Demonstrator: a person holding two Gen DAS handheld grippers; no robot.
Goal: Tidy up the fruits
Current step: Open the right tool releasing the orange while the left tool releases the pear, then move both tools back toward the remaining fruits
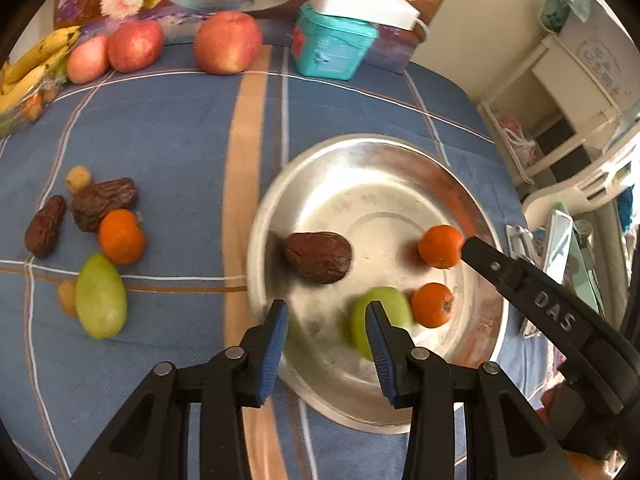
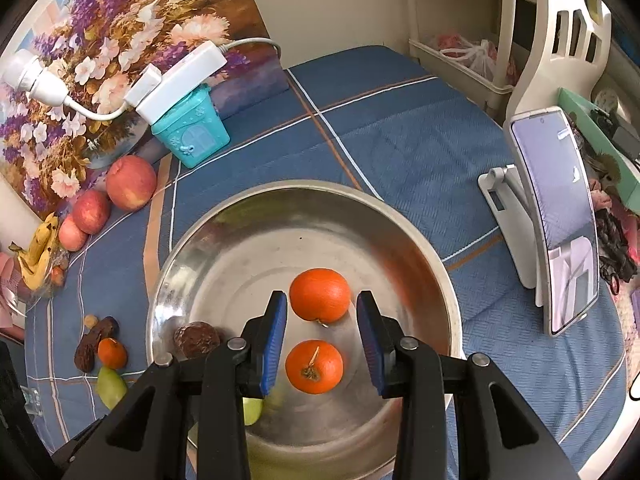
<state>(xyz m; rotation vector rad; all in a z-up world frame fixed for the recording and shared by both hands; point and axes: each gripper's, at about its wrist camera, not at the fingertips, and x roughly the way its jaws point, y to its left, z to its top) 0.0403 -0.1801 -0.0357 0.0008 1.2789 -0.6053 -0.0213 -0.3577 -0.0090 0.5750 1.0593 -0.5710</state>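
A steel bowl sits on the blue checked cloth. It holds two oranges, a brown date and a blurred green fruit. My left gripper is open above the bowl's near rim, the green fruit just past its right finger. My right gripper is open over the bowl with the oranges between and below its fingers. Left on the cloth lie another orange, a green fruit and dates.
Apples and bananas lie at the back left. A teal house-shaped box carries a white power strip. A phone on a stand is at the right.
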